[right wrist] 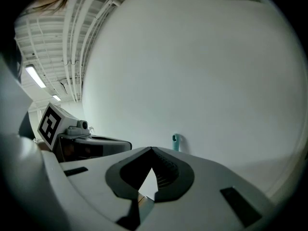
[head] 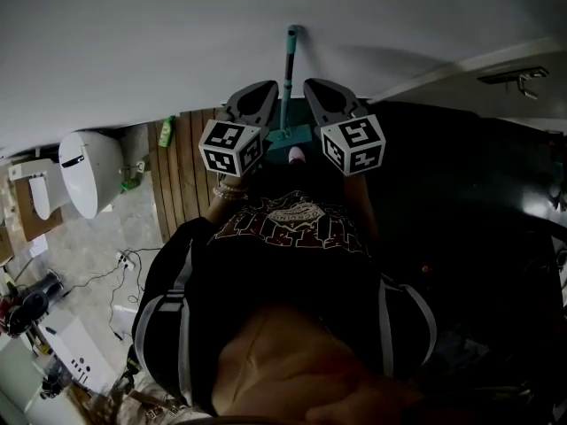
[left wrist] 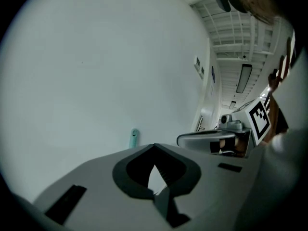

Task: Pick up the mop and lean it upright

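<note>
Room: white wall (head: 177, 42) at 12 o'clock, wood-plank floor (head: 182, 180) below it, toilet (head: 89, 171) at 9 o'clock.
Mop (head: 290, 69): teal handle stands upright against the wall at 12 o'clock, head down on the floor, between the two grippers.
Left hand-held gripper (head: 264, 91): jaws together, nothing in them, just at 9 o'clock of the handle.
Right hand-held gripper (head: 317, 89): jaws together, nothing held, just at 3 o'clock of the handle.

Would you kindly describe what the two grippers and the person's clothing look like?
Both the left gripper and the right gripper are smooth grey shells, darker inside the jaws. Each carries a white cube with black square markers. The person wears a dark printed top.
</note>
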Tool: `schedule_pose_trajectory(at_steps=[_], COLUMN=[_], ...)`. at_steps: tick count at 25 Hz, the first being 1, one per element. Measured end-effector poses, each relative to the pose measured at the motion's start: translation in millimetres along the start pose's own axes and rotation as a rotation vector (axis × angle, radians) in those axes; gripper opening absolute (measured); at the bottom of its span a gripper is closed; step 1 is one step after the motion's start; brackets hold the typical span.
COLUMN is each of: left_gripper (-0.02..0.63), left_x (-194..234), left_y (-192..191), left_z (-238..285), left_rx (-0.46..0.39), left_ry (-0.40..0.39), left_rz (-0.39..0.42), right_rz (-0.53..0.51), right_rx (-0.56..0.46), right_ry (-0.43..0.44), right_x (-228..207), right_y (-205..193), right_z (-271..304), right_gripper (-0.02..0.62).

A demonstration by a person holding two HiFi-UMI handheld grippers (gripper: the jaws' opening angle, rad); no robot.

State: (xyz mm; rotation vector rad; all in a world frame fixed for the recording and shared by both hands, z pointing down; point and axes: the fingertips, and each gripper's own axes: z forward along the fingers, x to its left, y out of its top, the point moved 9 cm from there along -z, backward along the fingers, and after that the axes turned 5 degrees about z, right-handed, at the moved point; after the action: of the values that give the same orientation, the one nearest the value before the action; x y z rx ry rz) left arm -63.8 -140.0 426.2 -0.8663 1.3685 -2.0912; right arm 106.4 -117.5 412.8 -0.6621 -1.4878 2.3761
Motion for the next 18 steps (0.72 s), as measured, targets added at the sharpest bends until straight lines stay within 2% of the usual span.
schedule_pose_trajectory(at_steps=[9,18], left_gripper=[0.046,0.046], left_x=[-20,-26], left_y=[0,-1], left_z=[6,4], left_rx=[0.0,-0.005], left_ry=[-0.044,-0.038], left_rz=[0.011,0.017], right_rz=[-0.011,-0.023], right_rx=[0.01,0.002], right_ry=[-0.016,-0.012], right_x=[0,2], right_y=[-6,-7], right_z=[-17,-21], right_gripper=[0.018,0.018])
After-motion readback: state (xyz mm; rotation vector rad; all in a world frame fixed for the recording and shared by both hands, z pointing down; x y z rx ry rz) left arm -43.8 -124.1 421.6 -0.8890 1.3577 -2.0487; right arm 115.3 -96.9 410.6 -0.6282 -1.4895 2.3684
